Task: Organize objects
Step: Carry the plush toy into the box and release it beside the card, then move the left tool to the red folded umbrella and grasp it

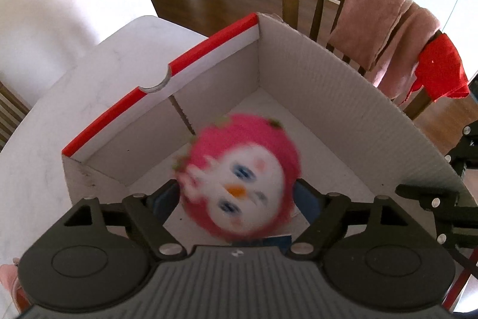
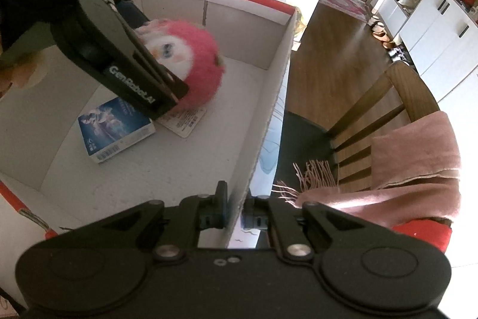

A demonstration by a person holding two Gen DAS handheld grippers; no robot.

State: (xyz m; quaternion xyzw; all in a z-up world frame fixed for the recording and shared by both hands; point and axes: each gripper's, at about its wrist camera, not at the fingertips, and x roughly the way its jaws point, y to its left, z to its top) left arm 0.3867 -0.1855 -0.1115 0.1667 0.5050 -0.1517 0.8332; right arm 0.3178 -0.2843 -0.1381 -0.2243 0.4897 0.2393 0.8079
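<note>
- Plush toy (image 1: 239,180), round and pink with a white face and orange beak, sits between the wide-spread fingers of the left gripper (image 1: 236,199) inside the white cardboard box (image 1: 328,97); it is blurred in the left wrist view, so I cannot tell whether the pads touch it or whether it is already dropping free
- From the right wrist view the same toy (image 2: 191,62) is low over the box floor, right above a paper tag (image 2: 186,118), with a blue packet (image 2: 115,129) lying flat on the floor just beside it
- Right gripper (image 2: 234,217) is clenched on the near wall of the box (image 2: 260,121), one finger inside and one outside, which steadies the box
- Judged step: placing the toy in the box, and it looks nearly done
- To do it well, release the toy low so it does not bounce or roll, aiming for bare floor beside the blue packet and not on top of it
- Keep the right gripper's hold on the wall until the toy has settled
- Lift the left gripper straight up, fingers spread, clear of the red-edged far wall (image 1: 167,73)
</note>
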